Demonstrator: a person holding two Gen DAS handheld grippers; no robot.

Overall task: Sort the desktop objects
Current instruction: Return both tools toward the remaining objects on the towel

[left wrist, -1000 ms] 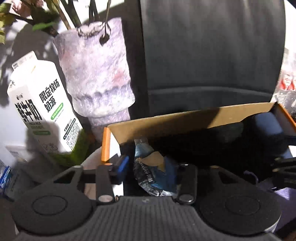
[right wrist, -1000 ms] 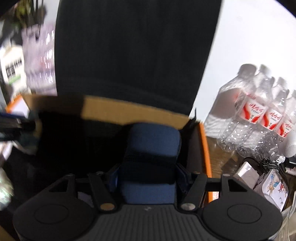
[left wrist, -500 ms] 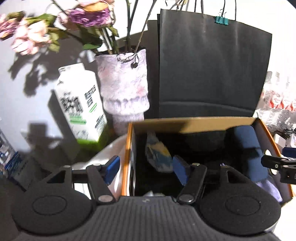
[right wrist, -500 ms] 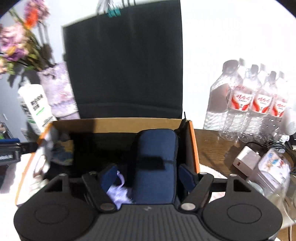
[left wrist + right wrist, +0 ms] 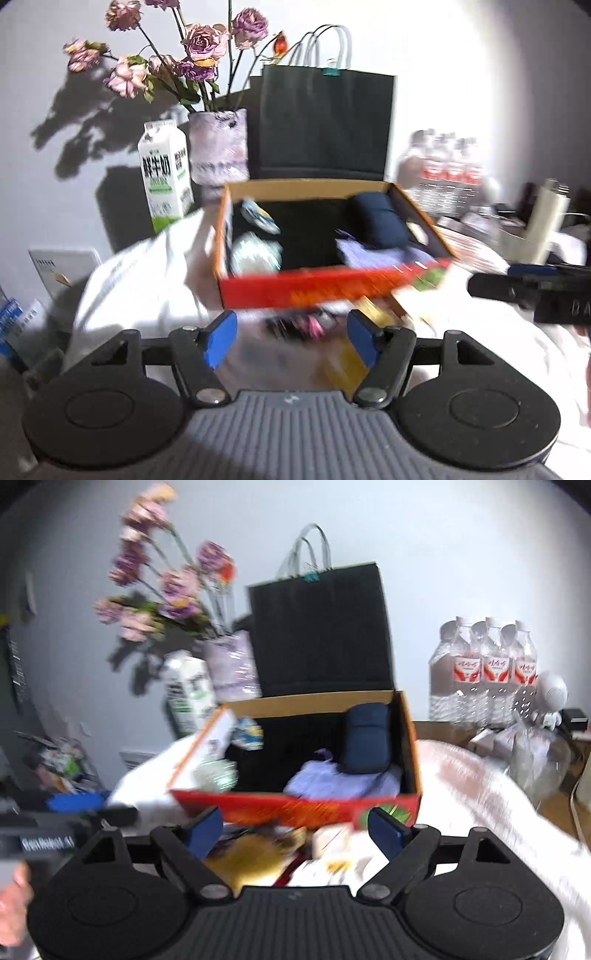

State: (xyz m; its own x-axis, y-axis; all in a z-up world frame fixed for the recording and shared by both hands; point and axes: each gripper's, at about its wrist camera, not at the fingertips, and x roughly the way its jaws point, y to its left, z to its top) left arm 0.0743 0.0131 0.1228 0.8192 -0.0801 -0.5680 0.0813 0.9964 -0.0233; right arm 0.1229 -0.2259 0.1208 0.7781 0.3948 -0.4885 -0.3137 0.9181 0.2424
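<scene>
At the far left stands a milk carton [image 5: 165, 177], then a vase of faded roses [image 5: 218, 147] and a black paper bag [image 5: 325, 122] against the wall. In front of them the open cardboard box [image 5: 332, 288] holds a navy pouch [image 5: 376, 221] at its right end. Water bottles [image 5: 487, 672] stand further right. Blurred small items [image 5: 258, 853] lie before the box. The left gripper [image 5: 291, 339] and right gripper [image 5: 295, 830] are both opening, nothing between their jaws

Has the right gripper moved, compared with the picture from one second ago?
Yes. The right gripper has pulled back out of the cardboard box. Earlier its fingers flanked the navy pouch inside; now they stand before the box's front wall, empty and opening.
</scene>
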